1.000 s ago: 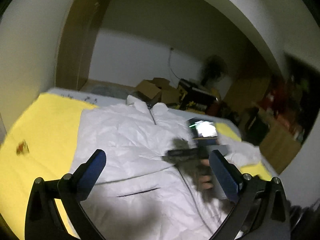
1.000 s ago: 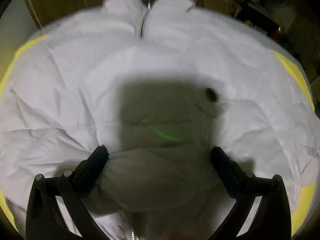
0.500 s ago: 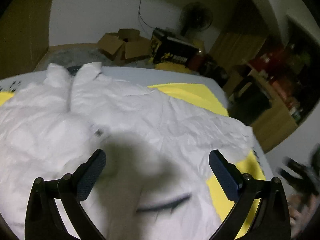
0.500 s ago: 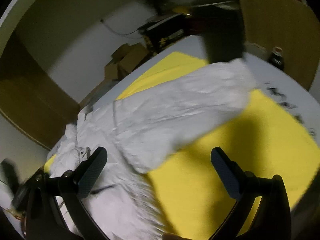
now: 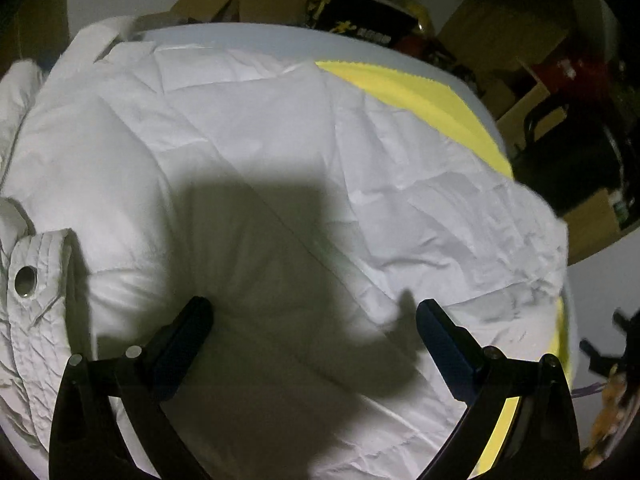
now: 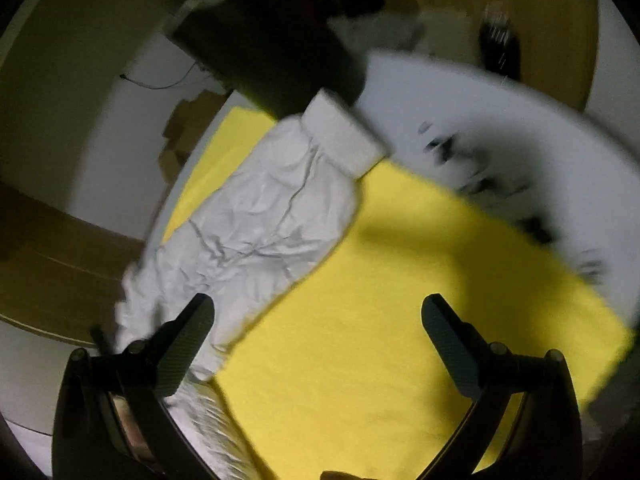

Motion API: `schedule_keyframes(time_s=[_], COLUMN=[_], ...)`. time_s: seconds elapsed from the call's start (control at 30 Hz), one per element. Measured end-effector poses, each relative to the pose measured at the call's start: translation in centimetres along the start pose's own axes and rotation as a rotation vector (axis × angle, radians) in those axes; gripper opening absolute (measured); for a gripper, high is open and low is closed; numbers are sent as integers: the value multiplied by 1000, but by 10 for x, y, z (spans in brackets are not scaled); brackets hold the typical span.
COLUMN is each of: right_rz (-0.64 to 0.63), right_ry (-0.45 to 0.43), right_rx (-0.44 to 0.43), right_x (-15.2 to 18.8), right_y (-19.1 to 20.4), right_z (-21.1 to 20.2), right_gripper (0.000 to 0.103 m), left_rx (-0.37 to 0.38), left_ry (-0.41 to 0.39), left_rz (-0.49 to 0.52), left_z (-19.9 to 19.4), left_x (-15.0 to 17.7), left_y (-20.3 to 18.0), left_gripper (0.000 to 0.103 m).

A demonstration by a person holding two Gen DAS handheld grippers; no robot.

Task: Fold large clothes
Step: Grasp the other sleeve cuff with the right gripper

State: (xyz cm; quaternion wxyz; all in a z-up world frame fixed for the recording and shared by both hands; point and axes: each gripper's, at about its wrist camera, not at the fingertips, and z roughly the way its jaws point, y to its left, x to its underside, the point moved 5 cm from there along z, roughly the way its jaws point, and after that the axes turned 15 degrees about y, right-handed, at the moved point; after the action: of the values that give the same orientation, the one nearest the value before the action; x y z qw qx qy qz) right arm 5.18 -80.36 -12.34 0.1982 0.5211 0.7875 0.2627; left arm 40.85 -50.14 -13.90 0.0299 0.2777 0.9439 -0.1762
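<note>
left tongs (image 5: 312, 320) were wide open over the white puffer jacket (image 5: 248, 152), holding nothing. right tongs (image 6: 318, 318) were also spread wide and empty, above the yellow sheet (image 6: 380, 320) beside the jacket's sleeve (image 6: 272, 216). the jacket lay flat on the bed, sleeve stretched out sideways toward its cuff (image 6: 344, 136). risk: slick, puffy fabric could slip from a shallow pinch, or the tongs could catch the sheet along with it and drag it.
</note>
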Motion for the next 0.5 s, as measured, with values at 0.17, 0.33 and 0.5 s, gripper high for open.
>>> schedule_keyframes(time_s=[0.17,0.33,0.5], right_rz=[13,43,24], right_ry=[0,2,-30], right_rx=[18,16,-58], right_x=[-23,-38,-34], right_y=[14,-4,-12], right_z=[42,57,55], right_gripper=[103,103,103], left_rx=[-33,47,75], left_ry=[16,-3,-21], left_rz=[23,11,2], left_z=[3,-1,-4], left_x=[3,3,3], left_y=[-1,5,8], left_gripper=[102,102,102])
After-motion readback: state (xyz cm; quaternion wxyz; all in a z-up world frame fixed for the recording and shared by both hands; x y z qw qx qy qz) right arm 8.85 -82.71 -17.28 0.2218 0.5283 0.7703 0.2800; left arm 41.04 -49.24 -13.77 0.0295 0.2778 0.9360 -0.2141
